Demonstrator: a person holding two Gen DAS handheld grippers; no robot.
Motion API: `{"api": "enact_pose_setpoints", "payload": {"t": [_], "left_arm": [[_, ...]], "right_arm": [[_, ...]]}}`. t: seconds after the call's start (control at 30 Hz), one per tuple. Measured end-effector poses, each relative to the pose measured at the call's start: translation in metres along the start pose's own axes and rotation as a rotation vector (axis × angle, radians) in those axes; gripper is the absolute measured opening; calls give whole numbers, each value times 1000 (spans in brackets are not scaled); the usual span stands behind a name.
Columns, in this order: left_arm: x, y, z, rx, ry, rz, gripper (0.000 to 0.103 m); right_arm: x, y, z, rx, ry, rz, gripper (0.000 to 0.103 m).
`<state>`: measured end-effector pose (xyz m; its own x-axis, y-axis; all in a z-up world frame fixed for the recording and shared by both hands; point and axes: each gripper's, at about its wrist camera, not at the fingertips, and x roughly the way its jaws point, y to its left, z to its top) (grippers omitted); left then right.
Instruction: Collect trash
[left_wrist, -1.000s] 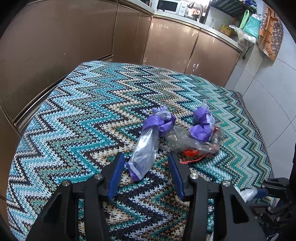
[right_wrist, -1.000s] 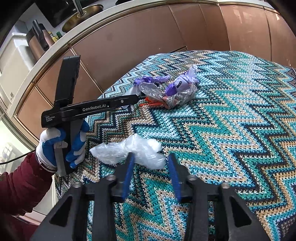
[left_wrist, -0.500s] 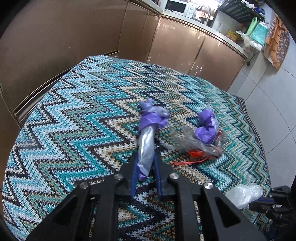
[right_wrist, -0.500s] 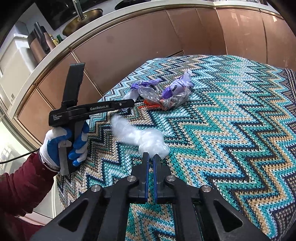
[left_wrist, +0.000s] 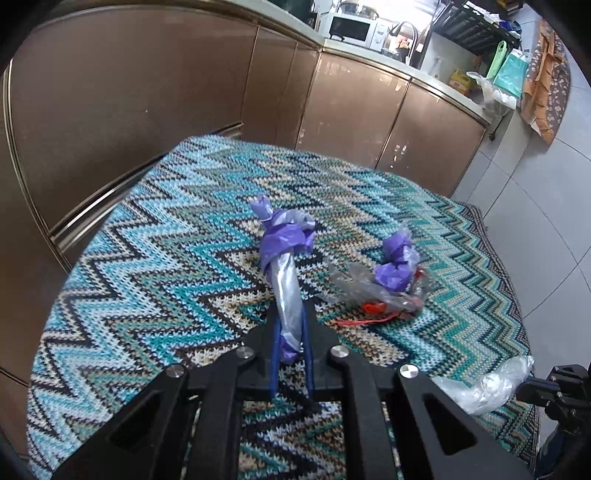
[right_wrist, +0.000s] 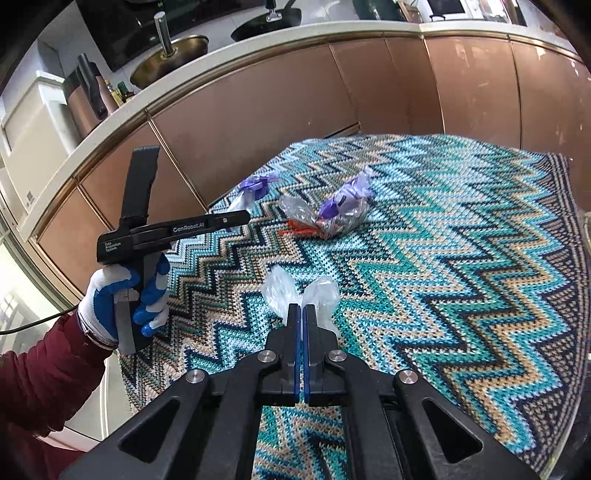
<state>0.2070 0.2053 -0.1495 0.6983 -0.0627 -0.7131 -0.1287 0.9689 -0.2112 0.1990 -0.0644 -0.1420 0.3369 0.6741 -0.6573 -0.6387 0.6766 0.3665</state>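
Left gripper (left_wrist: 290, 334) fingers clenched on purple-and-grey twisted plastic wrapper (left_wrist: 283, 273), held off zigzag-knit covered surface (left_wrist: 147, 266). Right gripper (right_wrist: 300, 314) fingers clamped on crumpled clear plastic bag (right_wrist: 317, 295). Purple/clear/orange trash clump (left_wrist: 388, 284) lies on the surface nearby.

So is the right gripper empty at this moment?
No, the right gripper is shut on a crumpled clear plastic bag, which bulges out on both sides of its fingers.

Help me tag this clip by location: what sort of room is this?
Most likely a home kitchen: a microwave sits on the counter above glossy brown cabinets, and a wok stands on the stove end. The trash lies on a zigzag-cloth table.
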Motion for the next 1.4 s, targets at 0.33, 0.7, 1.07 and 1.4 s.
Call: {"api": "enact_pose_setpoints", "payload": {"t": [0.33, 0.7, 1.07, 1.4], "left_arm": [[-44, -24, 6, 44, -71, -5, 9], [-79, -70, 4, 113, -120, -59, 9], [-70, -72, -4, 105, -100, -82, 9], [-47, -65, -8, 80, -65, -108, 9]], "right_arm": [[-54, 8, -3, -3, -106, -28, 0], [-102, 5, -16, 26, -191, -63, 0], [-90, -17, -31, 105, -157, -82, 4], [-59, -40, -40, 176, -83, -101, 37]]}}
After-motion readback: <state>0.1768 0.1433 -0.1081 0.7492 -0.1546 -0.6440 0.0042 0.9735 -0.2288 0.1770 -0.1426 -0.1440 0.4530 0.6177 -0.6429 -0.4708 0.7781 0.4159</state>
